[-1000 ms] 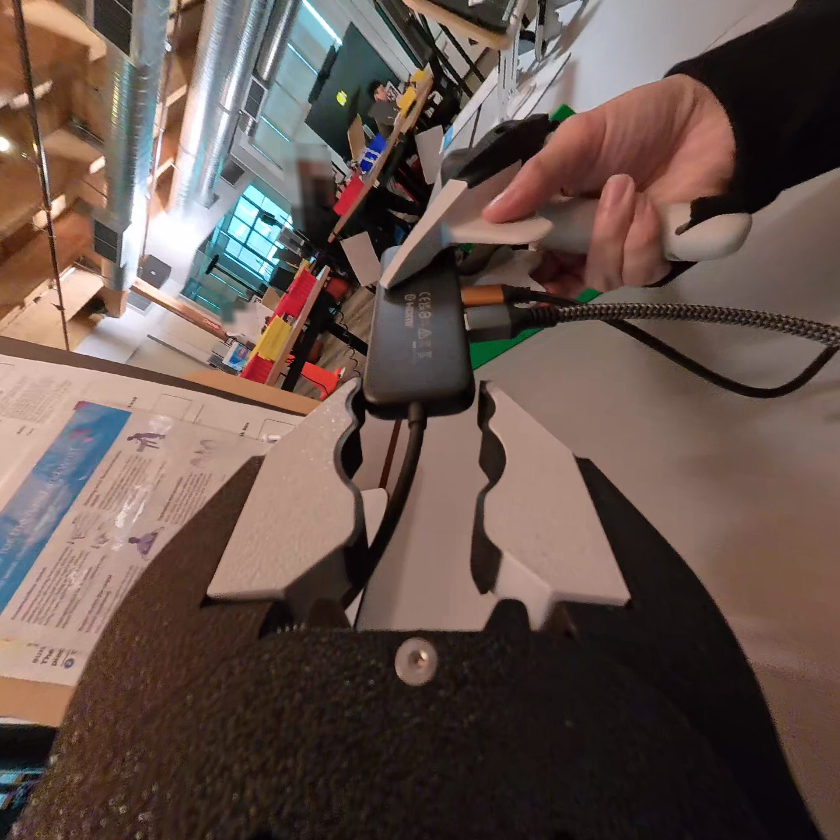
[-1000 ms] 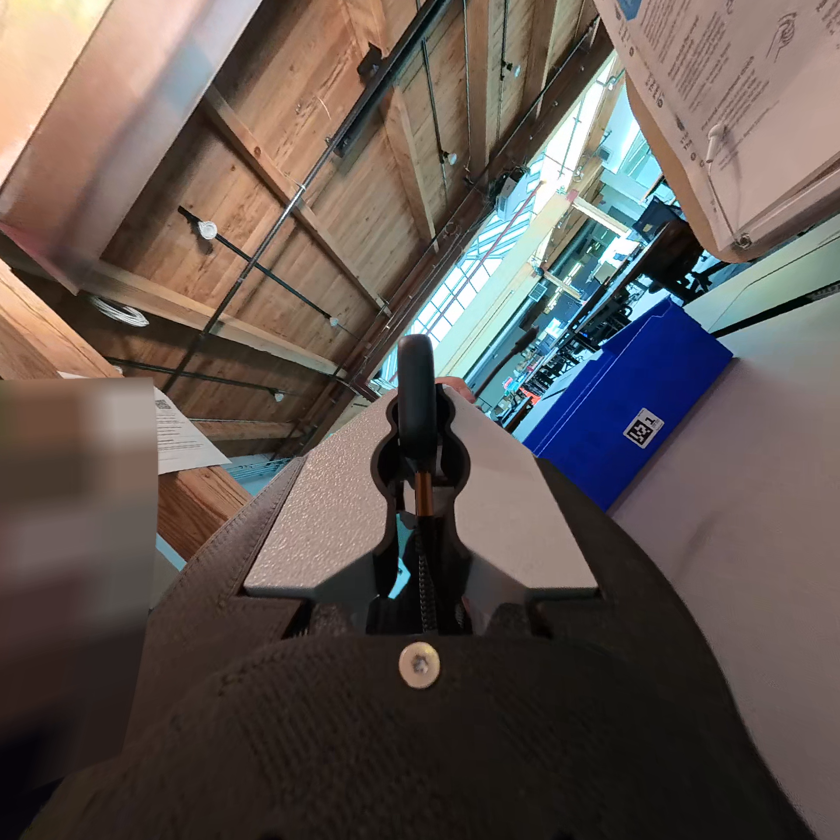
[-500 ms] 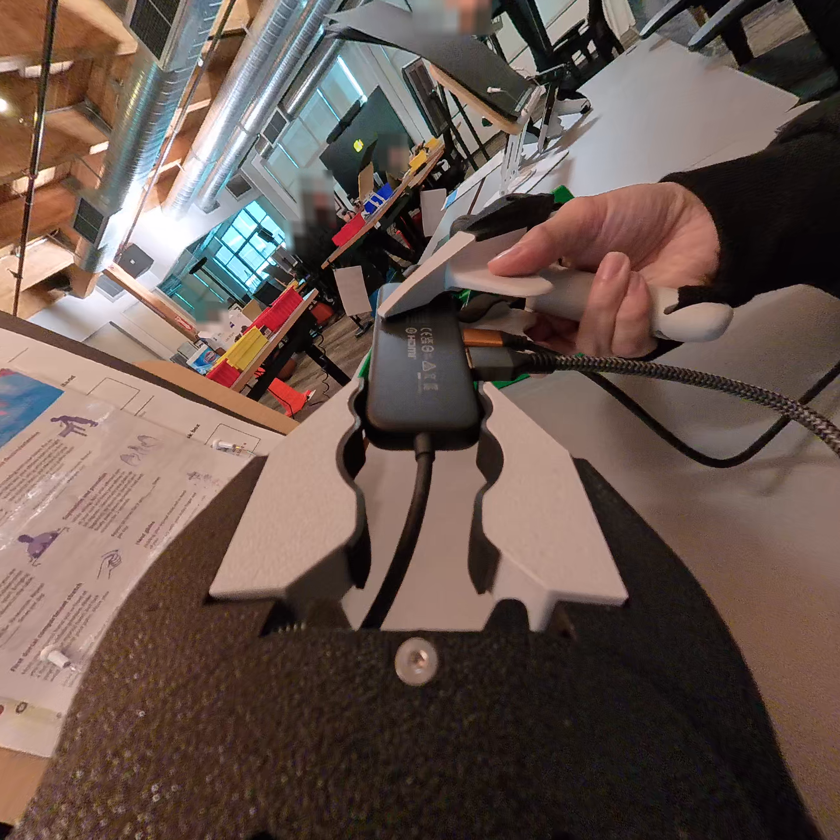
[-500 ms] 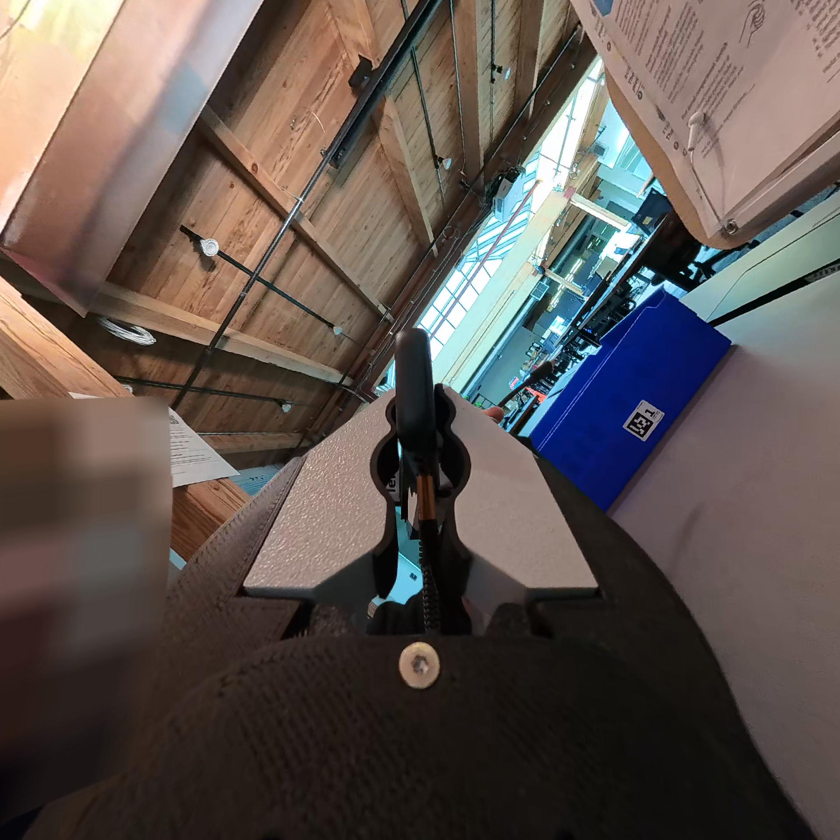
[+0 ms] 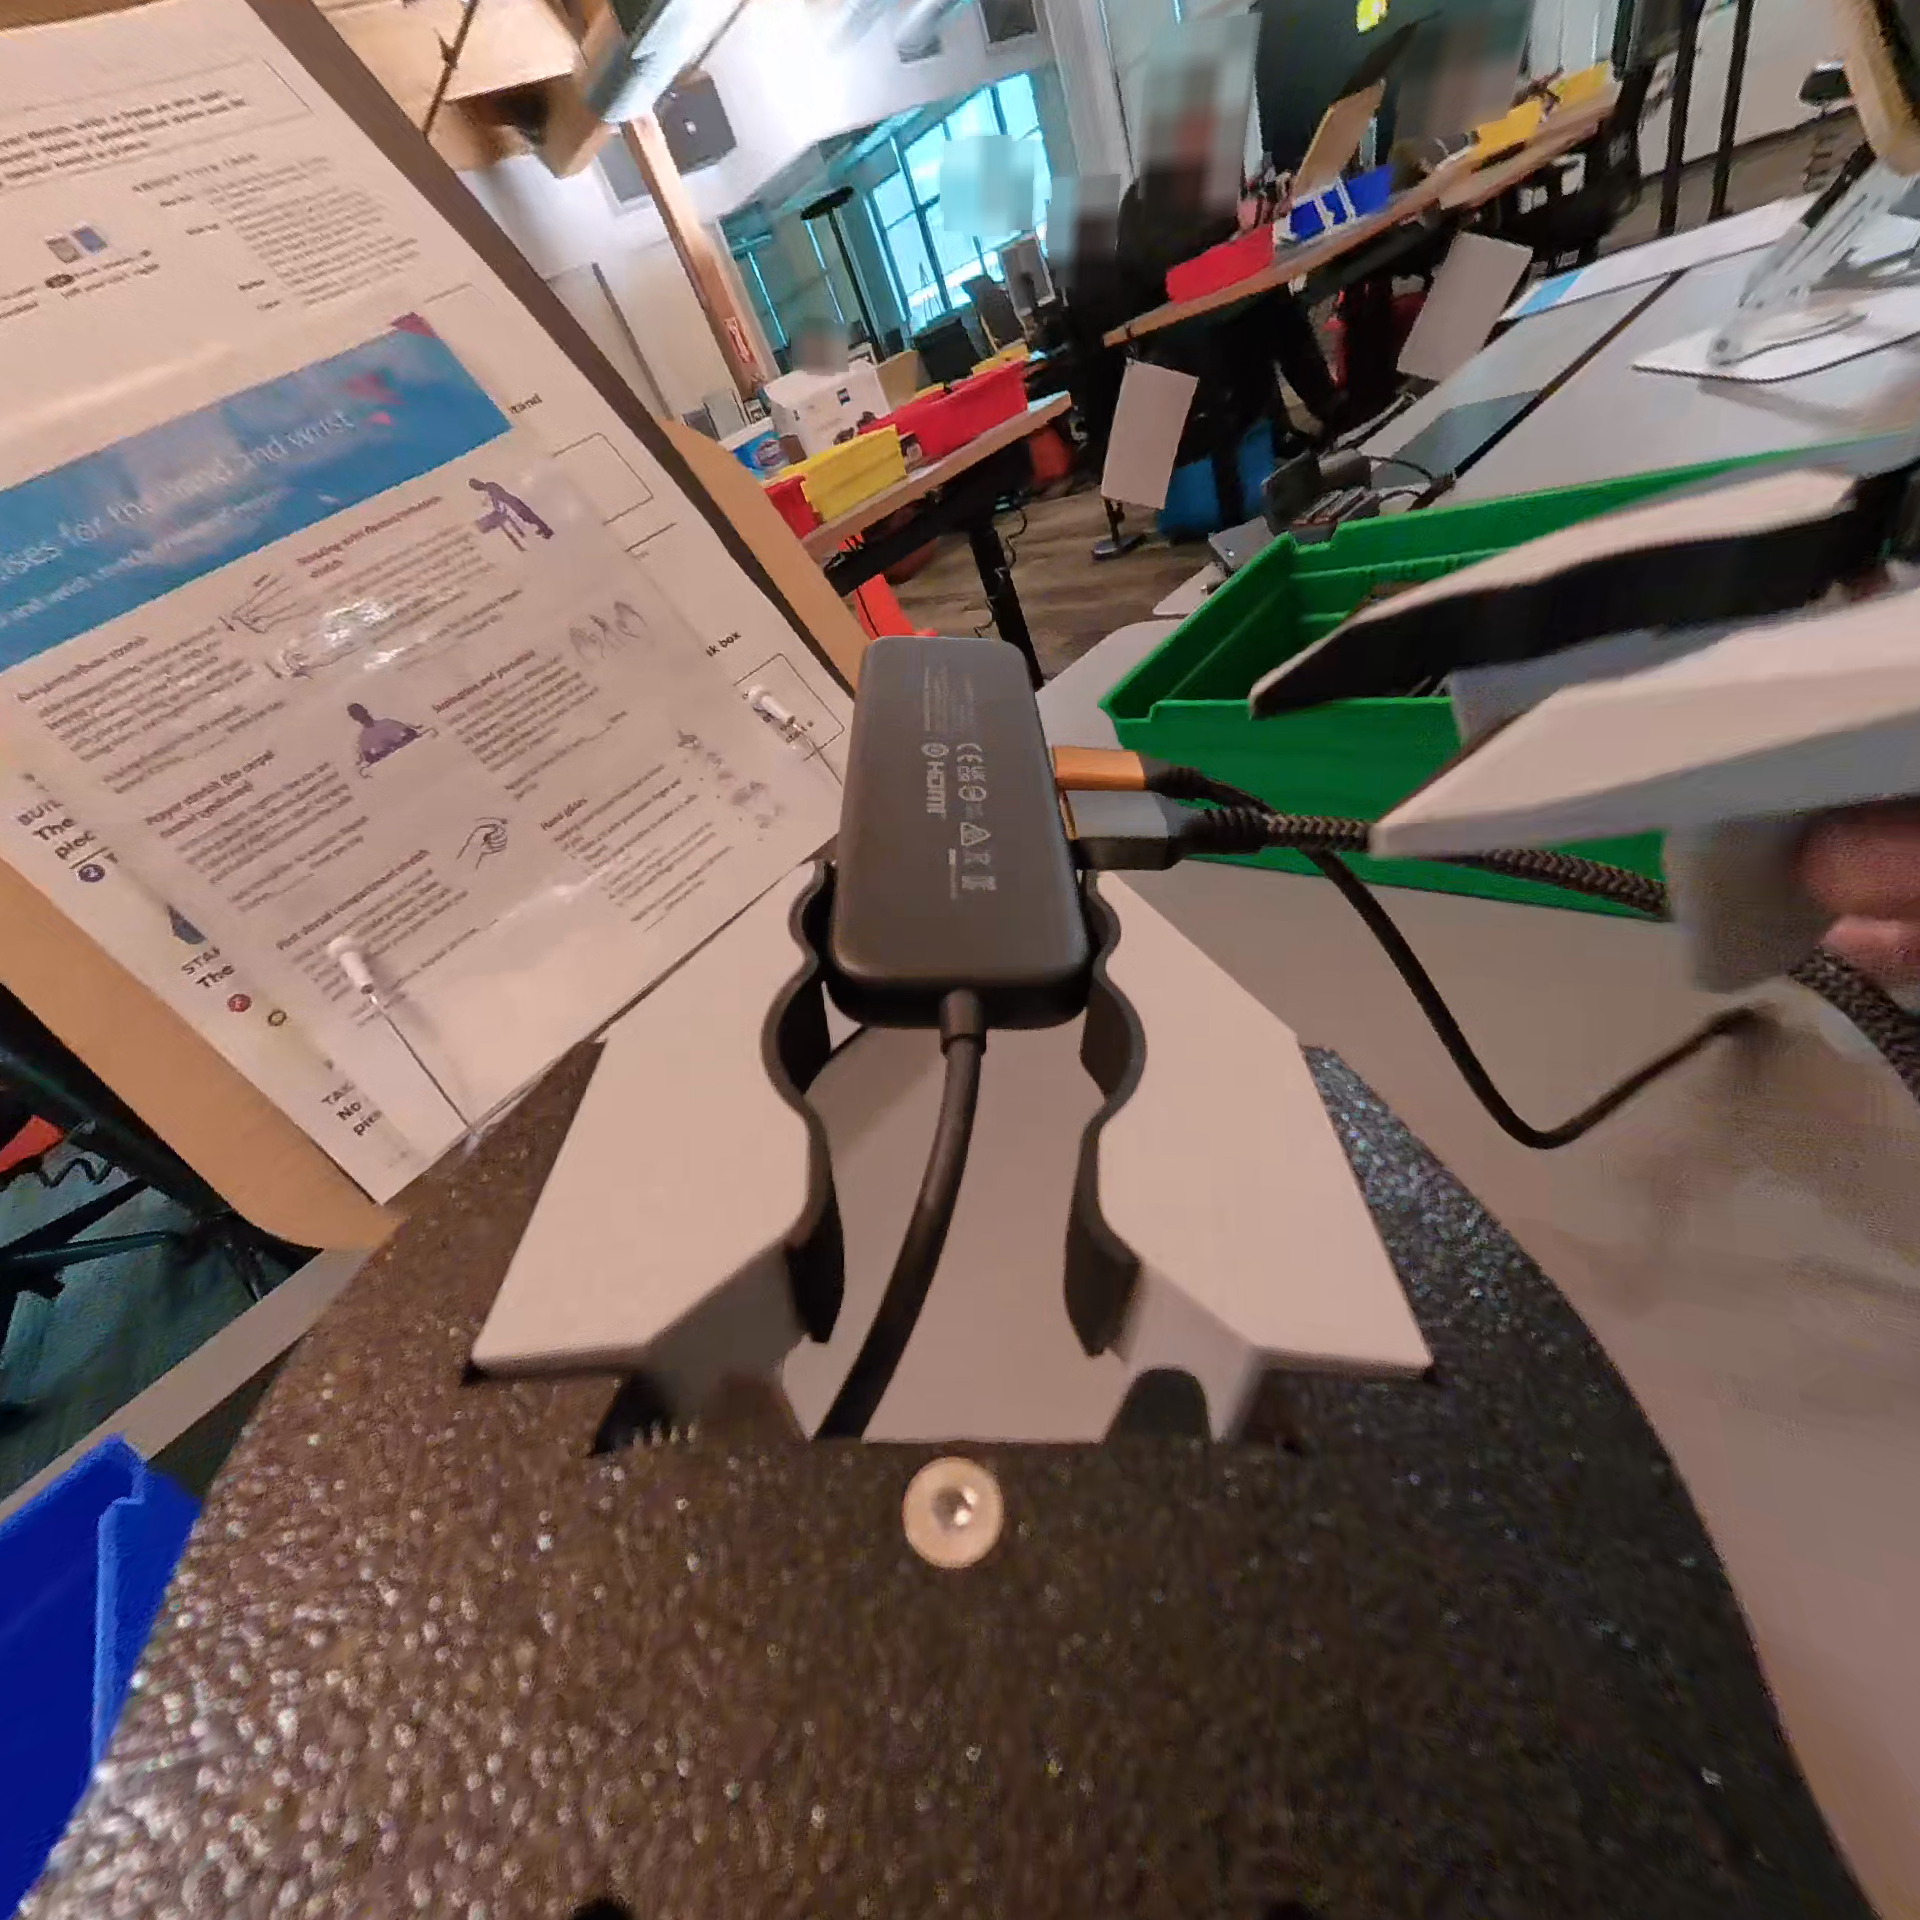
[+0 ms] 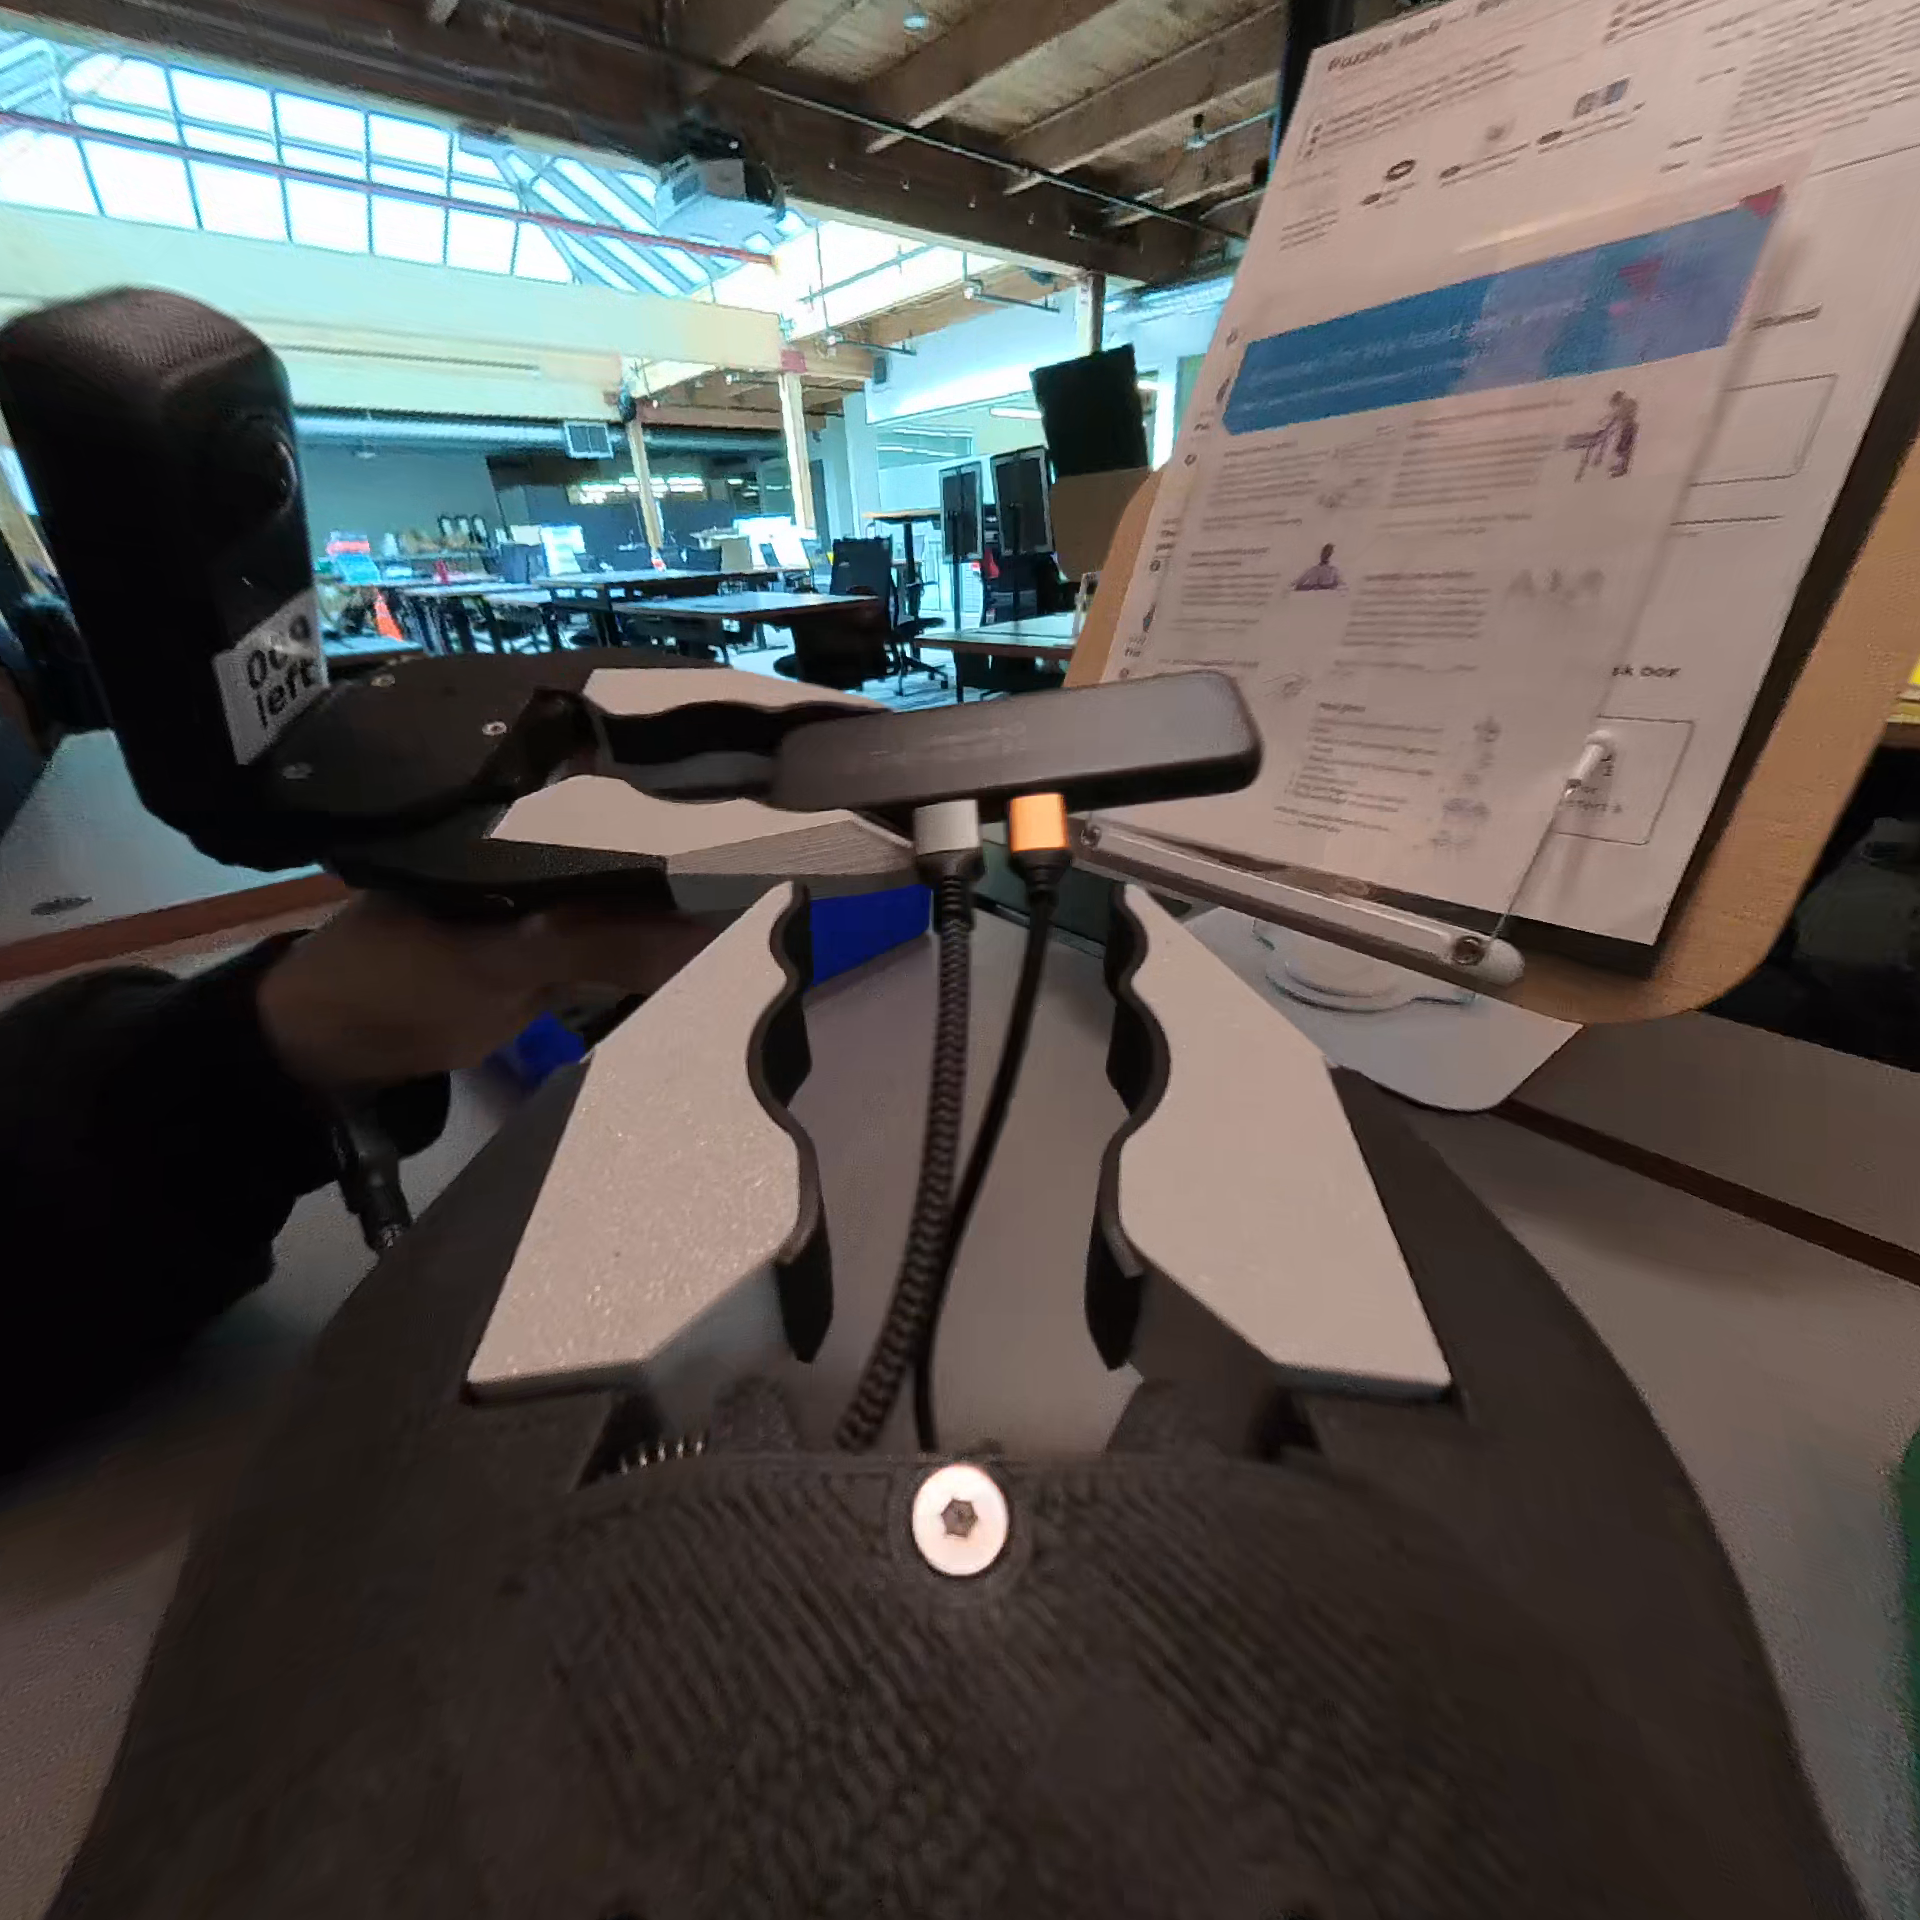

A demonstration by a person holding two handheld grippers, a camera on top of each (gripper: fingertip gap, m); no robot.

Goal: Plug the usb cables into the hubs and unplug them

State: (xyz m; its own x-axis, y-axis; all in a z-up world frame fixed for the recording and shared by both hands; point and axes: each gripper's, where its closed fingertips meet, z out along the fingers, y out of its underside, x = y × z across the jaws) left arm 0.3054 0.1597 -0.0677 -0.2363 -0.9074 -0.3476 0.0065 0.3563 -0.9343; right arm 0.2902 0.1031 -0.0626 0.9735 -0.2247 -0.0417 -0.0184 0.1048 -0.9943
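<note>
Left tongs (image 5: pixel 956 935) squeeze the near end of the black hub (image 5: pixel 951 810) between their two grey fingers (image 5: pixel 675 1174), and the hub sticks straight out past the tips. From the hub's near end its own black cord (image 5: pixel 925 1195) runs back between the fingers. On the hub's right side two plugs sit in it side by side: an orange plug (image 5: pixel 1101 771) with a thin black cable (image 5: pixel 1455 1049), and just below it a grey plug (image 5: pixel 1127 826) with a braided cable (image 5: pixel 1507 857). Right of the hub the right tongs (image 5: pixel 1320 758) hang close to the plugs, not touching them, with the braided cable passing under them. Behind the hub on the right is a green bin (image 5: pixel 1299 727). Left of the hub stands a board with paper sheets (image 5: pixel 343 665). From the right wrist view, the right tongs (image 6: pixel 956 914) are wide open and hold nothing. Both cables run up through the gap between their fingers (image 6: pixel 665 1174) to the hub (image 6: pixel 1039 743), which lies flat just past the tips. The silver-grey plug (image 6: pixel 945 826) and the orange plug (image 6: pixel 1037 821) poke into the hub's underside edge. Left of the hub, the left tongs (image 6: pixel 717 769) clamp it, held by a hand (image 6: pixel 436 987) in a dark sleeve. Right of the hub is the board with paper sheets (image 6: pixel 1455 571), standing on the grey worktop (image 6: pixel 1662 1299).
</note>
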